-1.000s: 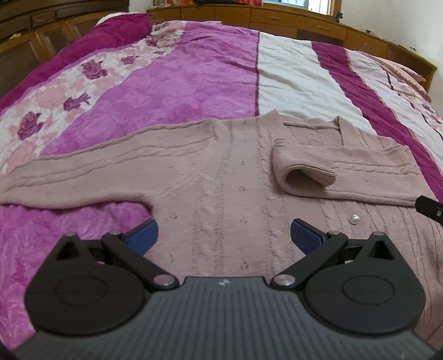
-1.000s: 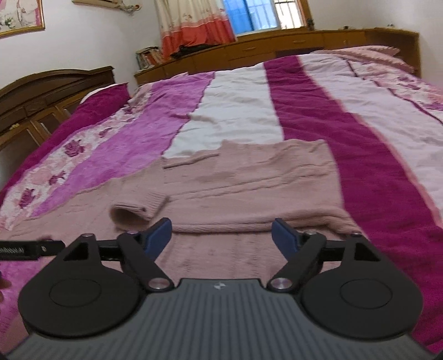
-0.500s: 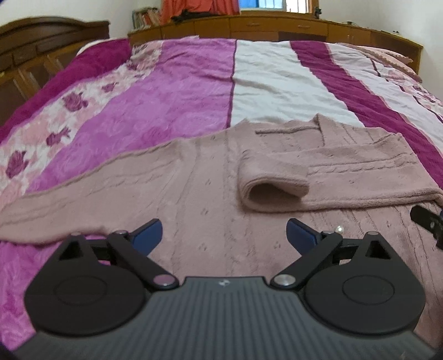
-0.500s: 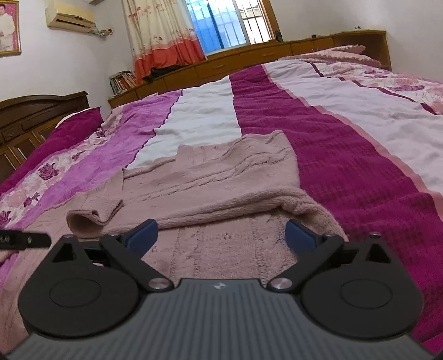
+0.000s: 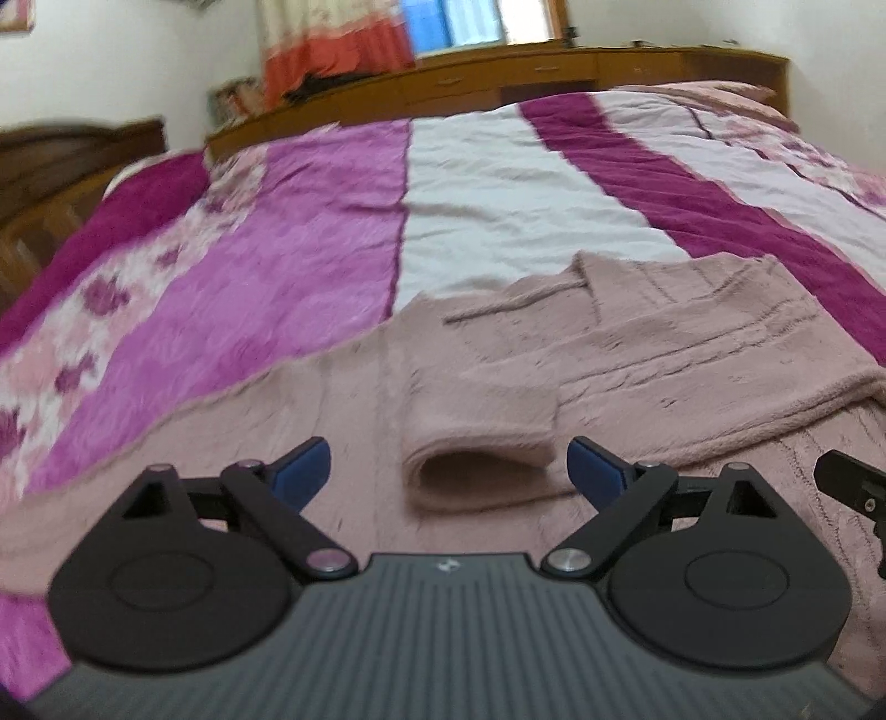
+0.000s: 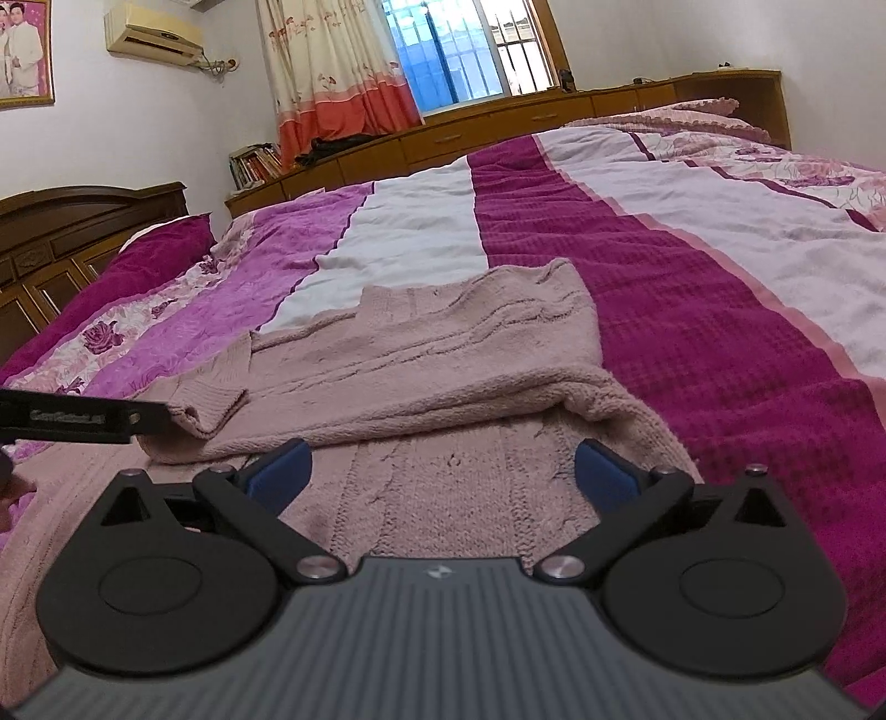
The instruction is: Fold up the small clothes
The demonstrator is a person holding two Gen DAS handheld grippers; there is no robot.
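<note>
Right gripper [image 6: 440, 471] view alone shows air conditioner [image 6: 155, 36].

**Pink cardigan, one sleeve folded in**

We see a dusty-pink cable-knit cardigan [image 5: 498, 354] lying flat on the bed, collar toward the far end. Its right-hand sleeve [image 6: 387, 382] is folded across the chest, the ribbed cuff [image 5: 479, 437] resting near the middle with its opening gaping toward us. The other sleeve [image 5: 183, 443] stretches out flat to the left, unfolded. The lower body spreads toward us.
</note>
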